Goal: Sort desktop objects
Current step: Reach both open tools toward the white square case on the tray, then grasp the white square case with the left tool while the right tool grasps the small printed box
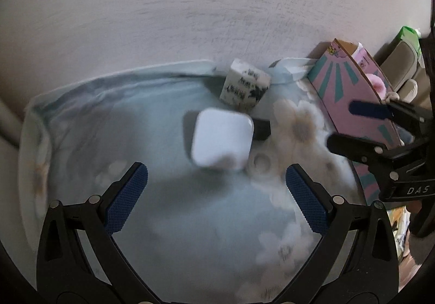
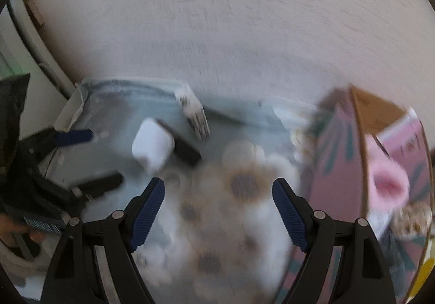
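Left tool (image 1: 216,190) spread wide, empty, angled down above white case (image 1: 221,139); right tool (image 2: 218,209) likewise over floral cloth (image 2: 239,187).

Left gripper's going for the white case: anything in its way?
Nothing visible. The left gripper is open, with bare cloth between it and the white case. A black item touches the case's far right side.

black object (image 1: 261,129) half hidden behind white case (image 1: 221,141)
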### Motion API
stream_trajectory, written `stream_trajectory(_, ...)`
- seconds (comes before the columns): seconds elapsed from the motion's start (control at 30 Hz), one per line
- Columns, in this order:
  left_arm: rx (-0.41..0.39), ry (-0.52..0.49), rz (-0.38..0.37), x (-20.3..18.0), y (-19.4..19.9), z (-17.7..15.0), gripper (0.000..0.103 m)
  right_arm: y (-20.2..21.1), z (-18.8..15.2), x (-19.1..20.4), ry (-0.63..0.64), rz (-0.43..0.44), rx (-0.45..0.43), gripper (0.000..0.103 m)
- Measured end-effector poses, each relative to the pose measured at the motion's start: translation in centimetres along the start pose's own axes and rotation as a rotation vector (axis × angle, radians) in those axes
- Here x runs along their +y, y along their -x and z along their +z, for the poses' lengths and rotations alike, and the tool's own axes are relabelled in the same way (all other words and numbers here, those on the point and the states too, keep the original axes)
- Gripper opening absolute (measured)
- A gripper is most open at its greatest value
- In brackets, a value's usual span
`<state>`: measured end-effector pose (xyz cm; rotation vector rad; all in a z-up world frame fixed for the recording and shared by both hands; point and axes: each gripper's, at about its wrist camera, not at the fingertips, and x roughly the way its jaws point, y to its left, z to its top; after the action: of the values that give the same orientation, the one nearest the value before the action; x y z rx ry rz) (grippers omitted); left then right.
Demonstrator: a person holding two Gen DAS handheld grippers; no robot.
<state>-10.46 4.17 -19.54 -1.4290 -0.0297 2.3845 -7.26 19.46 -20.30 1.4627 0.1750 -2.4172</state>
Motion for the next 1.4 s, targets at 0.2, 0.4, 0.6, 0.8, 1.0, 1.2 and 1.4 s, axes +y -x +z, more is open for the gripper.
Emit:
stream_trajectory(0.2, 0.02, -0.049, 0.009, -0.5, -3.2, 1.5, 0.095, -3.1, 3.7, 0.6, 0.041, 0.034, -0.013, 0.078)
stream_trajectory(0.4, 0.03, -0.05, -0.002, -0.1, -4.7, 1.6, 0.088, -5.0, 4.9, 1.0, 0.073, 0.048, -0.009, 0.073)
stream_trajectory(0.6, 0.065, -0.033, -0.044, 0.5, -5.8, 1.6, 0.061, -7.0, 5.7, 1.7, 0.103, 0.071, 0.022, 0.051)
stream_trajectory(0.8, 0.063, -0.036, -0.055, 0.6, -5.8, 1.7, 0.058, -7.7, 5.3, 2.5, 0.127, 0.06, 0.028, 0.02)
stream_trajectory(1.0, 0.059, -0.002, -0.066, 1.0, -4.7, 2.0, 0.058, -6.4, 4.9, 2.8, 0.124, 0.05, 0.01, 0.019)
stream_trajectory(1.2, 0.047, 0.046, -0.053, 1.2, -1.6, 2.7, 0.058, -3.3, 4.5, 2.9, 0.098, 0.057, -0.006, 0.018)
stream_trajectory(1.4, 0.032, 0.064, -0.059, 0.2, 1.9, 3.3, 0.058, 0.3, 4.0, 2.6, 0.076, 0.06, -0.016, 0.018)
